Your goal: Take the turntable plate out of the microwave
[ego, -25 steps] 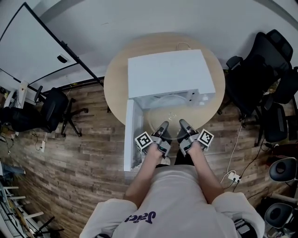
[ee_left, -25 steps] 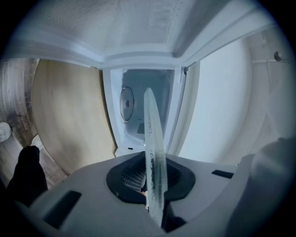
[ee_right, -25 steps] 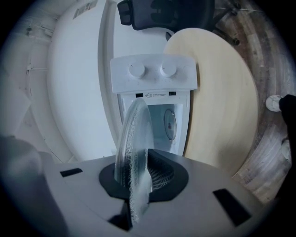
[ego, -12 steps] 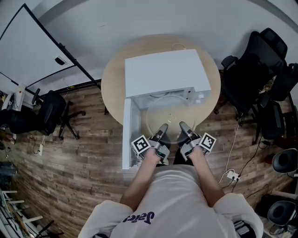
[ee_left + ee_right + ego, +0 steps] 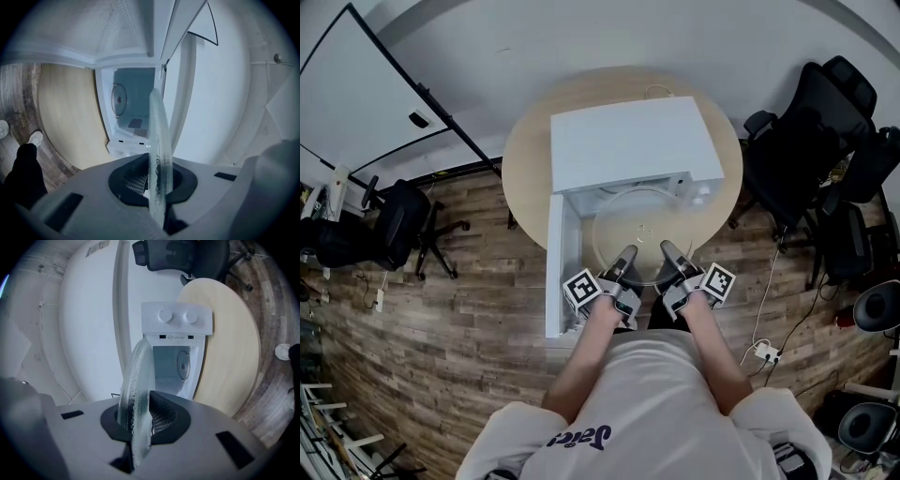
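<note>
Wood-plank floor [image 5: 469,309], a round pale table [image 5: 525,150], dark office chairs [image 5: 825,141] off to the side. A white microwave [image 5: 628,141] sits on the table. Its door [image 5: 555,272] stands open at the left, reaching toward the person.

The plate [image 5: 642,225] is out in front of the cavity mouth, level and held in the air. Its far rim appears to sit right at the opening; its near rim is on the person's side. The left gripper [image 5: 626,255] and right gripper [image 5: 667,251] sit side by side on that near rim, each clamped narrow on the glass. Each gripper view shows the rim edge-on, pinched between the pads. Both grippers point level toward the microwave, so the whole disc lies ahead of the jaws. Neither hand is nearer. The left one is close beside the open door.

Judgement: the next move calls for a straight draw back toward the body, with the plate kept flat. The weight hangs forward of the grip, so the far rim could dip. The door side leaves less room.

The plate is clear, round and thin, with a pebbled band at the rim and a small hub mark at centre. Smooth glass, likely slick in the pads.
</note>
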### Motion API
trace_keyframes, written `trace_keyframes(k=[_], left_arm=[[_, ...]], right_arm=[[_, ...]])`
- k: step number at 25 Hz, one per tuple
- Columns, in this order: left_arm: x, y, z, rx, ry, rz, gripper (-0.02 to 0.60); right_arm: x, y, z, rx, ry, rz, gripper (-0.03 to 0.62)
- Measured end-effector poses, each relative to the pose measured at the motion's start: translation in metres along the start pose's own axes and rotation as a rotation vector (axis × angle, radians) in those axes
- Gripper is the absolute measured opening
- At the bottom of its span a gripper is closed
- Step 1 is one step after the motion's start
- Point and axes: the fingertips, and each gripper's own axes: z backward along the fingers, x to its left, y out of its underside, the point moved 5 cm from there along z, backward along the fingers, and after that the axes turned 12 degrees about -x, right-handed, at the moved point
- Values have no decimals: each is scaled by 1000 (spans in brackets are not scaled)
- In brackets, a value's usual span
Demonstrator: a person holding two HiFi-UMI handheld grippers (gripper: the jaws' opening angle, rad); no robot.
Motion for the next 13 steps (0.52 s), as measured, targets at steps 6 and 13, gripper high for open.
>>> trace_keyframes(k=[6,13], left_arm=[[2,-1,0,-3,-3,20,32],[8,-1,-5,-16,-10,38,32]], right_arm=[[0,1,-2,4,4,-13,35],[-7,-4,-5,16,25,-4,35]])
